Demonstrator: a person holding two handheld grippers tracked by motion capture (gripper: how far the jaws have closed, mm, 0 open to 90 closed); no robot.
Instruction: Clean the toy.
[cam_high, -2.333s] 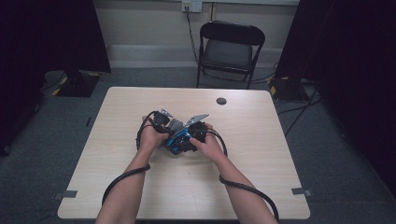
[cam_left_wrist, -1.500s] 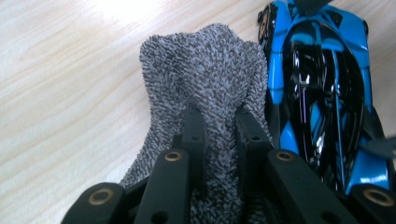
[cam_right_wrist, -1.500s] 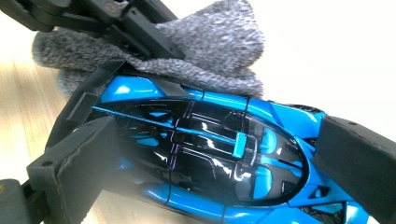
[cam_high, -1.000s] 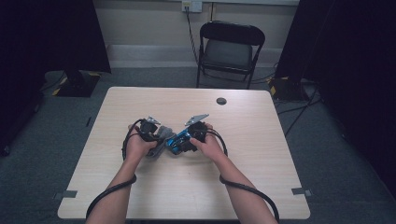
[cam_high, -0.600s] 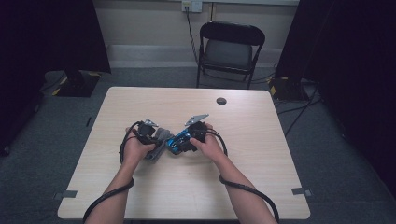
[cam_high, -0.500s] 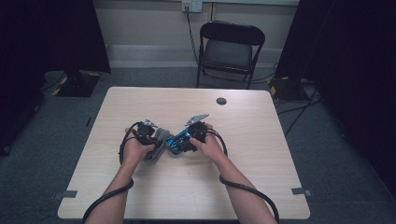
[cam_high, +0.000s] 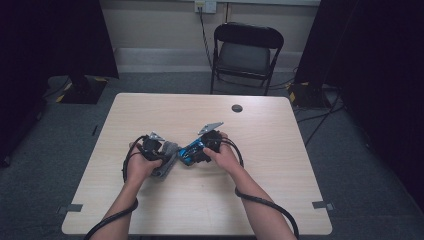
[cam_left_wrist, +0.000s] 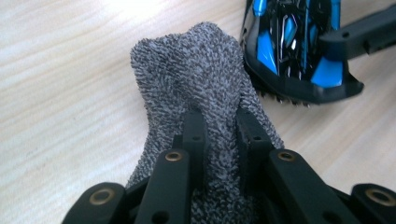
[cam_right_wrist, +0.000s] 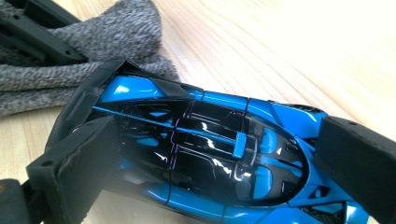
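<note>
A grey fuzzy sock lies bunched on the wooden table, and my left gripper is shut on its middle. In the high view the sock hangs from the left gripper just left of centre. A blue and black toy car sits crosswise between the jaws of my right gripper, which is shut on its two ends. The car touches the sock's far end, and its nose is seen past the sock.
A small black round disc lies near the table's far edge. A black folding chair stands behind the table. Grey tape marks sit near the front corners. Cables trail from both grippers along the forearms.
My left gripper has slid left and slightly nearer with the sock, drawing it away from the car. The right gripper and the car have stayed put.
</note>
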